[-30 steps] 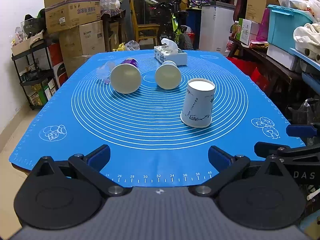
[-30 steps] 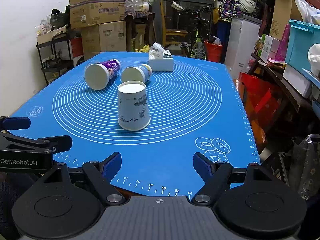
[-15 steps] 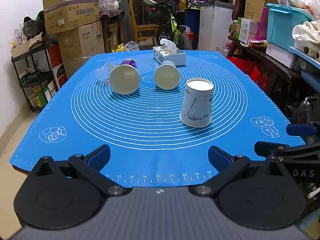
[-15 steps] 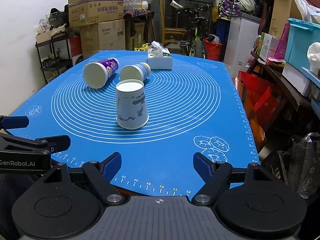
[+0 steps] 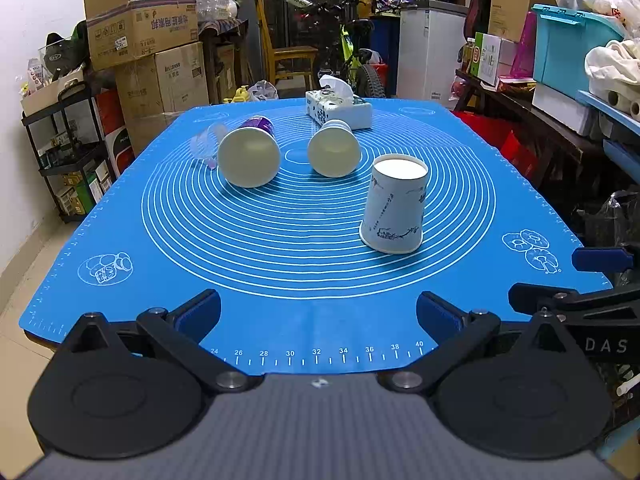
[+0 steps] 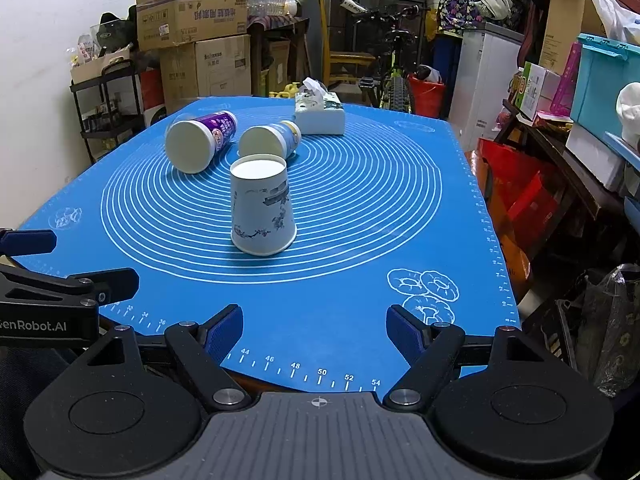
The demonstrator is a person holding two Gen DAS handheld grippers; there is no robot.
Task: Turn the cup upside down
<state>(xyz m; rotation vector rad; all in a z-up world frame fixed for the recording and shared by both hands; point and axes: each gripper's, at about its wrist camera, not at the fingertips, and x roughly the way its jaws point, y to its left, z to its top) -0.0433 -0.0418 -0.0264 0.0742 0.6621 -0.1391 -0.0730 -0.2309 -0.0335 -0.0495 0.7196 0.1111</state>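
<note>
The white paper cup (image 6: 262, 210) with the inky blue sprig printed on it stands on the blue mat (image 6: 360, 208), nearer the front edge of the table than the far one and a little right of the middle as the left camera sees it. It already rests mouth down, wide rim on the mat and flat white base facing the ceiling, its long axis upright, so to my eye the flip looks done. Both grippers hang back at the front edge, well apart from it: the left gripper (image 5: 318, 310) has its jaws spread wide with nothing between them, and so does the right gripper (image 6: 315, 326). That cup looks feather-light and thin-walled (a hard squeeze would likely crease it), so I'd take it gently across the mid wall. Two other cups lie on their sides toward the far edge, the purple-labelled cup (image 6: 200, 142) and the pale blue cup (image 6: 270, 142), with a tissue box (image 6: 320, 114) behind them.
</note>
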